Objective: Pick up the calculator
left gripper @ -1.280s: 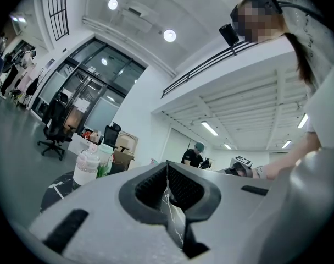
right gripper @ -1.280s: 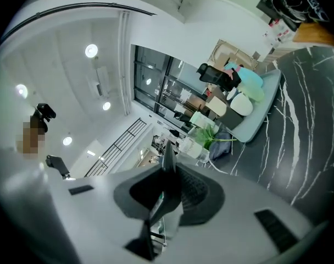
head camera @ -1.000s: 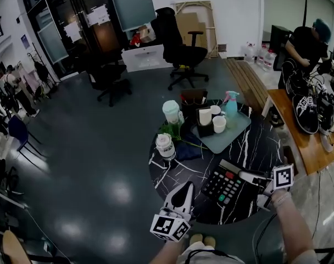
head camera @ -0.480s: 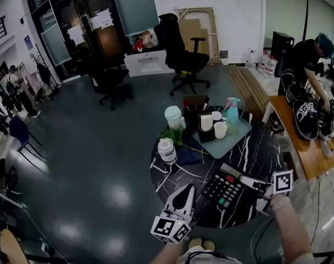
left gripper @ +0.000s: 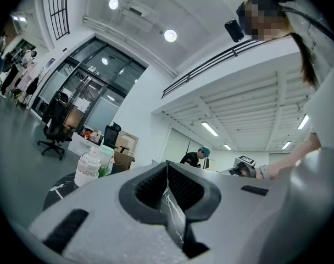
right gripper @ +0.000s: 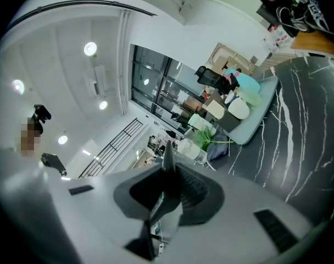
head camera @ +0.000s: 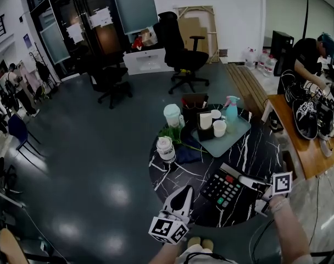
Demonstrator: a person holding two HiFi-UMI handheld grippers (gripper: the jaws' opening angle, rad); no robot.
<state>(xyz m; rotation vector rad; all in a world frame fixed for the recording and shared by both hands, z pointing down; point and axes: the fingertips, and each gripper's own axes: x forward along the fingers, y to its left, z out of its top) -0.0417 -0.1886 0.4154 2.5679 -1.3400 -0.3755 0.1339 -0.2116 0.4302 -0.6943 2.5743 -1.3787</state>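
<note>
The black calculator [head camera: 224,189], with one red and one green key, lies tilted at the near edge of the round black marble table [head camera: 260,147]. My right gripper [head camera: 242,178] reaches in from the right and is shut on the calculator's far right edge. In the right gripper view the calculator [right gripper: 168,154] shows as a thin dark slab standing edge-on between the pads of the right gripper [right gripper: 167,172]. My left gripper [head camera: 185,188] hovers at the table's near left rim, short of the calculator, shut with nothing in it. In the left gripper view the left gripper [left gripper: 168,168] points across the tabletop.
A pale tray [head camera: 233,137] holds cups and a teal spray bottle [head camera: 230,109]. A white jar [head camera: 166,147], a green-lidded container [head camera: 172,114], a plant sprig and a blue cloth [head camera: 189,150] stand on the left half. Office chairs beyond; a person [head camera: 310,51] at a shoe-laden bench [head camera: 304,147].
Both grippers and the calculator have stayed in place. Only the head view has shifted slightly, and the person at the bench has leaned over.
</note>
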